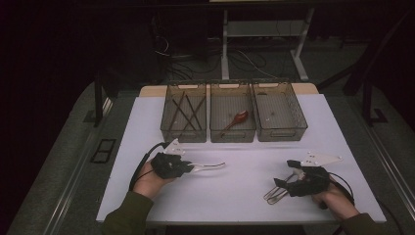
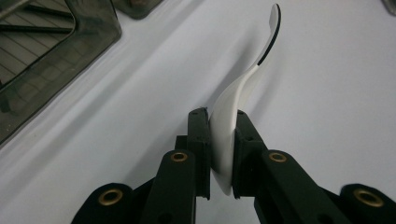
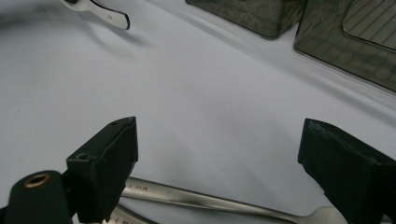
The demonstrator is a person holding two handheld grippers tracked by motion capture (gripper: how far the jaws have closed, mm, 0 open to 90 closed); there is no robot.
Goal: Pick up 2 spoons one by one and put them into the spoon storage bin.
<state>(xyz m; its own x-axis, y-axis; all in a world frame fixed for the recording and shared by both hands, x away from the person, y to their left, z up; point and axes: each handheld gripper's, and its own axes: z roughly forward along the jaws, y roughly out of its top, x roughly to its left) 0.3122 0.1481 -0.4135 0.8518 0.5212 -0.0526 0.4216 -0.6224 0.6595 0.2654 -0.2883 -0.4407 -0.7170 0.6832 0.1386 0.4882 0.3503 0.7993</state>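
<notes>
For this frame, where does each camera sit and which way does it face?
High view: above the person's side, looking forward and down on the table and three bins; forearms, both grippers.
Left gripper view: rides the left gripper, looking along jaws shut on a white spoon.
Right gripper view: rides the right gripper, open above metal cutlery.
Shared: the white spoon appears in all three.

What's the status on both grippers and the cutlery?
Left gripper shut on white spoon, held over table. Right gripper open above metal cutlery. Nothing between spoon and bins.
</notes>
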